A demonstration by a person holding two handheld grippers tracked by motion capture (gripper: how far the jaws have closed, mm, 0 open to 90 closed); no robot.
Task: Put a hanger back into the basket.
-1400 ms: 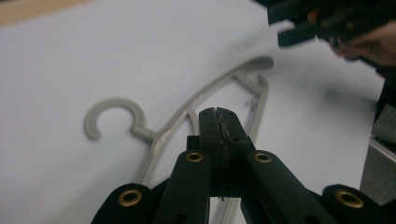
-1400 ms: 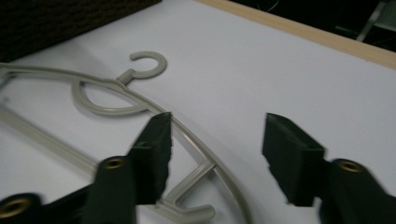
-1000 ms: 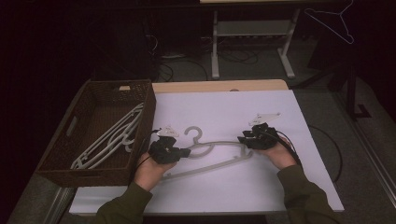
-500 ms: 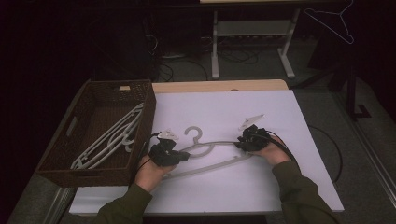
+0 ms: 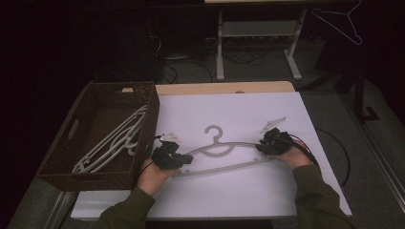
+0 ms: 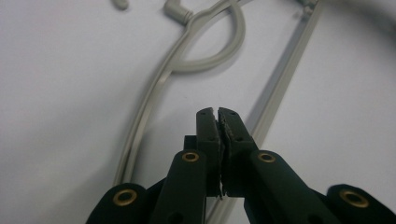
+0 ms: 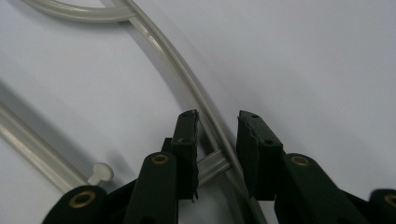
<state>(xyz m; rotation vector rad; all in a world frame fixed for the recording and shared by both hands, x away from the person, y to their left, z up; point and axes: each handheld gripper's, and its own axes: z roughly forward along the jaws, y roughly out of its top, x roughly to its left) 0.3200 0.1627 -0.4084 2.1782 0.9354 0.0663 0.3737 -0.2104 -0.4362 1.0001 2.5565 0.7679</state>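
From the high view, you are working a pale grey plastic clothes hanger lying flat on the white table, right of the brown wicker basket.

In the left gripper view, your left gripper is pressing its jaws together over the hanger's end.

In the right gripper view, your right gripper has just been closing, jaws straddling the hanger's arm without pinching; centre them before squeezing.

A brown wicker basket stands at the desk's left edge, with pale hangers lying slantwise inside it. A white sheet covers most of the desk; a strip of bare wood shows along the far edge. Beyond the desk a white stand rests on the floor, cables beside it. A wire hanger hangs at the top right.
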